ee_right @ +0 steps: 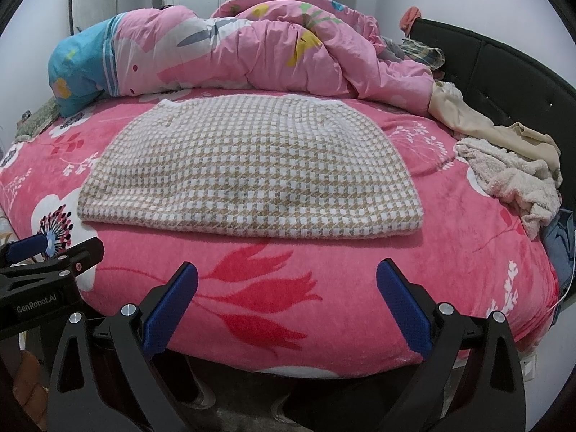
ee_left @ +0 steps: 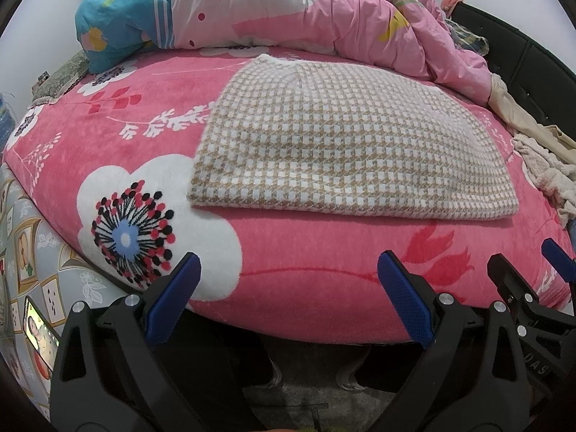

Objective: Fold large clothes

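Observation:
A beige-and-white houndstooth garment [ee_left: 334, 147] [ee_right: 248, 176] lies folded into a flat rectangle on the pink flowered bed [ee_left: 306, 273] [ee_right: 450, 252]. My left gripper [ee_left: 288, 270] is open over the bed's near edge, short of the garment's front fold, nothing between its blue pads. My right gripper [ee_right: 287, 277] is open too, at the near edge below the garment, holding nothing. Each gripper shows in the other's view: the right gripper [ee_left: 529, 266] at the right side, the left gripper [ee_right: 54, 248] at the left side.
A crumpled pink and blue duvet [ee_left: 288, 10] [ee_right: 234, 50] fills the back of the bed. A heap of beige and fluffy clothes [ee_right: 511, 169] [ee_left: 540, 165] lies at the right by the black headboard [ee_right: 504, 72]. A phone [ee_left: 39, 334] sits low on the left.

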